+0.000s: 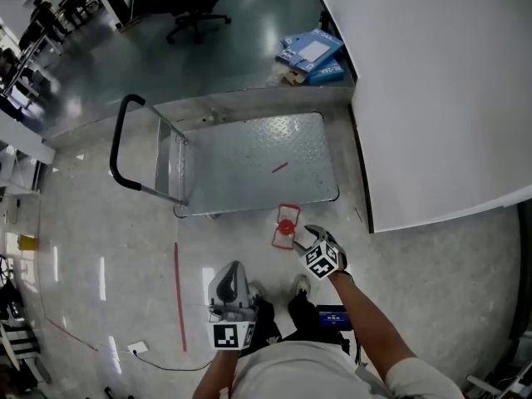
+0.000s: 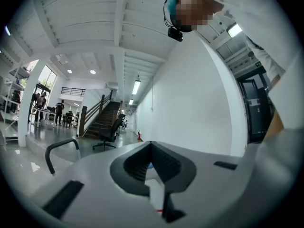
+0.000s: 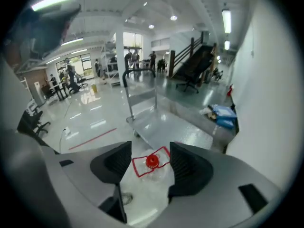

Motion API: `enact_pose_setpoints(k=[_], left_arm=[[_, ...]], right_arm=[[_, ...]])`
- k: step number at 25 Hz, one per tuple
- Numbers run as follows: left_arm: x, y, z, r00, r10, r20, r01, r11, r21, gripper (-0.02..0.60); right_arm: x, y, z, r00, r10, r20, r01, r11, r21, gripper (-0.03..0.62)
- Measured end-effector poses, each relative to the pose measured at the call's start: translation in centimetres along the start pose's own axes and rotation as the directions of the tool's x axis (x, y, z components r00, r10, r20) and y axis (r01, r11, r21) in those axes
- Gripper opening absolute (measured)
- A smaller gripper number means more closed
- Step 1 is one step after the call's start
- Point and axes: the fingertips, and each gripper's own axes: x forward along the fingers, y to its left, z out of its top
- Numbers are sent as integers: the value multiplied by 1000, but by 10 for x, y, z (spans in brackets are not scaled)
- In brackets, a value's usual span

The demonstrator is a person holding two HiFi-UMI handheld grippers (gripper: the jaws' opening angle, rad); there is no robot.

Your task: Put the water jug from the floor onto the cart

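The clear water jug (image 1: pixel 285 226), with a red cap and red handle, stands on the floor just before the cart's near edge. The steel platform cart (image 1: pixel 249 165) has a bare deck and a black push handle (image 1: pixel 120 140) at its left. My right gripper (image 1: pixel 305 237) hangs open just right of the jug and tilts down at it. In the right gripper view the red cap (image 3: pixel 152 161) shows in the gap between the jaws (image 3: pixel 151 165), and no pad touches it. My left gripper (image 1: pixel 233 268) is held level near my body, shut and empty (image 2: pixel 151 147).
A white partition wall (image 1: pixel 432 90) runs along the cart's right side. Blue boxes (image 1: pixel 312 54) lie on the floor beyond the cart, with an office chair (image 1: pixel 195 15) farther back. A red tape line (image 1: pixel 179 293) and a cable cross the floor at left. My feet are beside the jug.
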Motion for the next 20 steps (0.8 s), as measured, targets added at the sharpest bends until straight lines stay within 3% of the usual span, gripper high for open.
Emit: enact_pose_setpoints(k=[3, 7, 14, 20], left_arm=[[-7, 2, -12, 999, 27, -27, -27, 1000, -6, 3], [4, 13, -41, 998, 16, -56, -19, 999, -50, 3], [33, 38, -80, 990, -83, -118, 69, 990, -122, 3], [38, 68, -105, 988, -48, -144, 24, 987, -159, 3]], right_arm=[[56, 16, -40, 984, 95, -153, -106, 992, -71, 262], [120, 20, -74, 950, 110, -292, -152, 980, -128, 270], [204, 19, -106, 893, 105, -437, -218, 951, -217, 270], [252, 11, -129, 854, 105, -510, -271, 926, -263, 271]])
